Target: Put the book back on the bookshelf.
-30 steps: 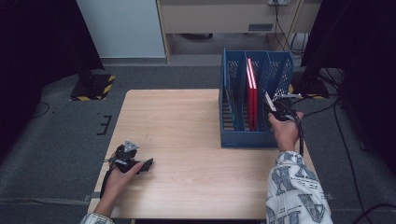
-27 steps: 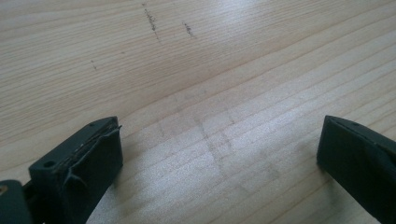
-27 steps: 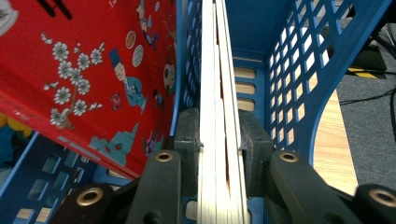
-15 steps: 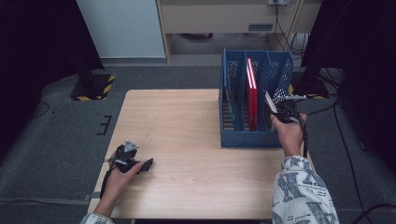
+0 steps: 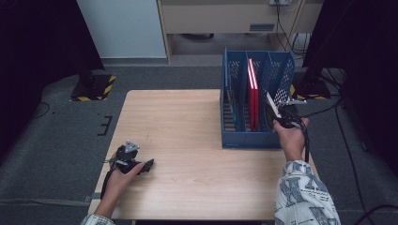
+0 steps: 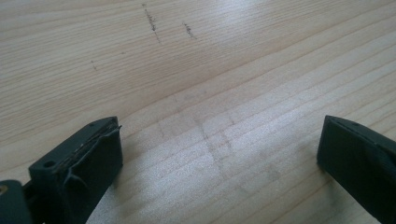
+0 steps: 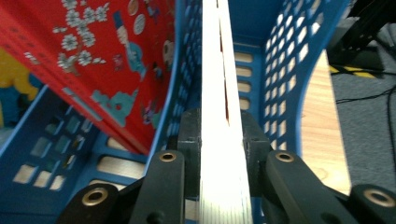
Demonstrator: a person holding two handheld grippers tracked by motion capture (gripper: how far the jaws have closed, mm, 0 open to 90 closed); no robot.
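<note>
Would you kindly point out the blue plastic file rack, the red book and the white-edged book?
Blue plastic file rack (image 5: 248,139): high view, front wall.
Red book (image 5: 253,101): high view, spine.
White-edged book (image 7: 219,154): right gripper view, page edge.

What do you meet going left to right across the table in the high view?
Left gripper, resting on the table → blue file rack → red book standing in the rack → white-edged book → right gripper, shut on that book at the rack's right-hand slot.
</note>
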